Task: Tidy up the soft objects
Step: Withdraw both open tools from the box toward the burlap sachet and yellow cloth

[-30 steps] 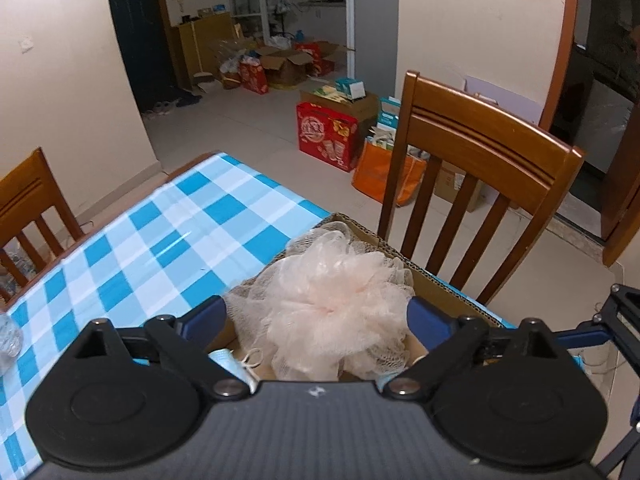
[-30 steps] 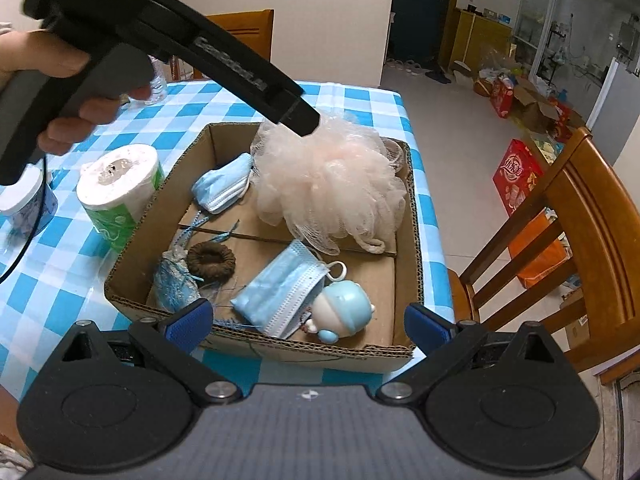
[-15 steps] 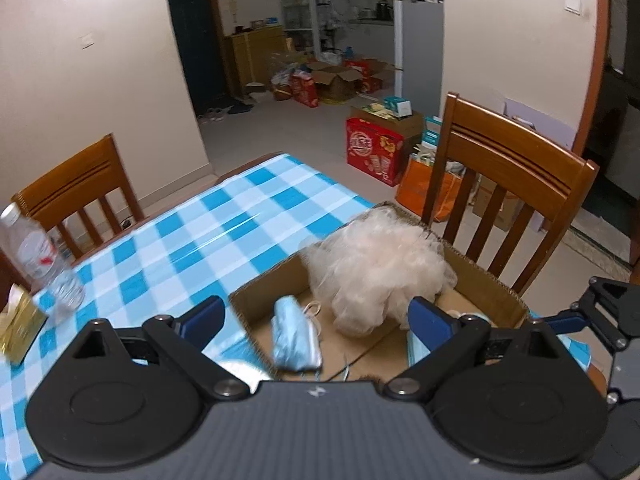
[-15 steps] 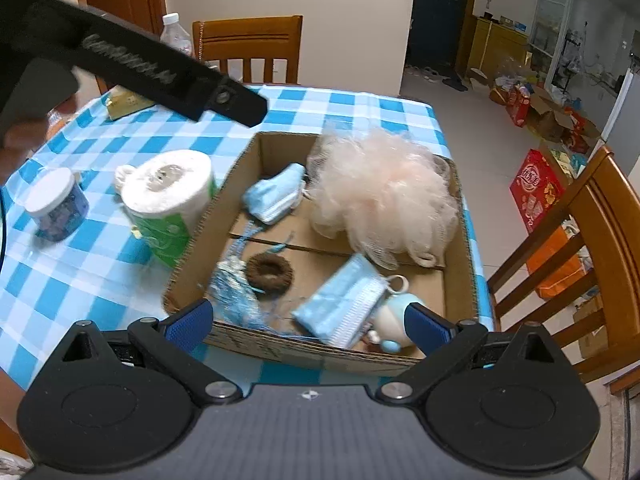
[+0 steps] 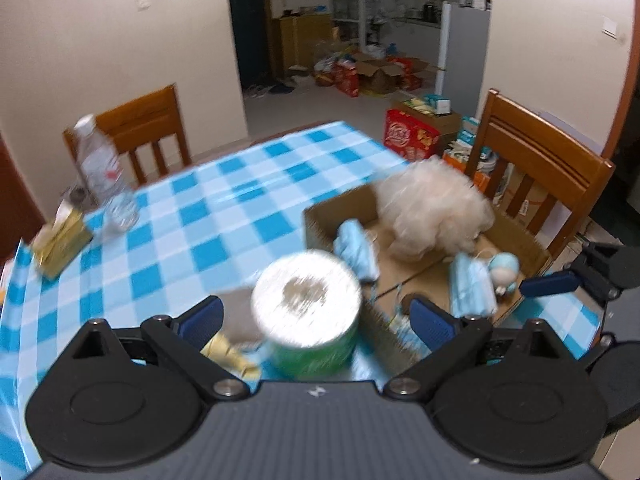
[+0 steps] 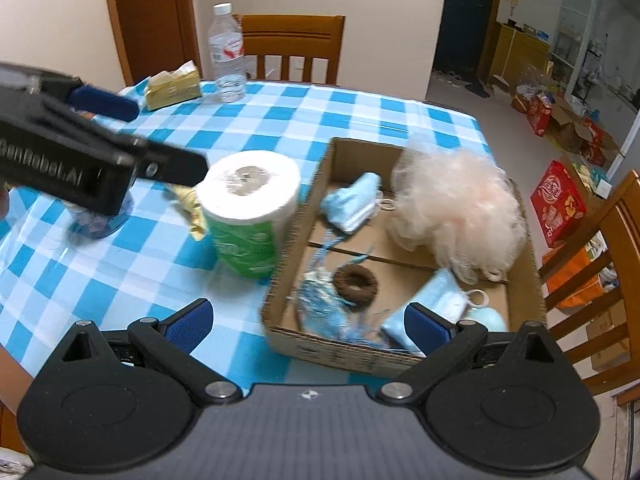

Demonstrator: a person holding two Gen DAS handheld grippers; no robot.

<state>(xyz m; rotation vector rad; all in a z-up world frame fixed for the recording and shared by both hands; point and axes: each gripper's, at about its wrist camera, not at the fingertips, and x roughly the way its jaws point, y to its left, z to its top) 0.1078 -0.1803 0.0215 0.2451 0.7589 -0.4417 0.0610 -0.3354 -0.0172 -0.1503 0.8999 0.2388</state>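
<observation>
A shallow cardboard box (image 6: 332,356) on the blue-checked table holds a pale peach bath pouf (image 6: 456,204), two blue face masks (image 6: 352,204) (image 6: 436,300), a brown hair ring (image 6: 355,283), a blue mesh bundle (image 6: 320,304) and a small blue doll (image 5: 505,267). A toilet roll (image 6: 250,208) in green wrap stands just left of the box. My left gripper (image 5: 316,312) is open, above the roll (image 5: 308,300) and holding nothing. It also shows in the right wrist view as the left gripper (image 6: 152,136). My right gripper (image 6: 308,320) is open at the box's near edge.
A water bottle (image 6: 227,56) and a yellow tissue pack (image 6: 172,88) stand at the table's far side, before a wooden chair (image 6: 294,48). A blue jar (image 6: 100,224) and a yellow crumpled piece (image 6: 188,204) lie left of the roll. Another chair (image 5: 540,176) stands beside the box.
My left gripper has drawn back and left, from over the pouf to over the toilet roll. The pouf stays in the box. The right gripper has pulled back a little.
</observation>
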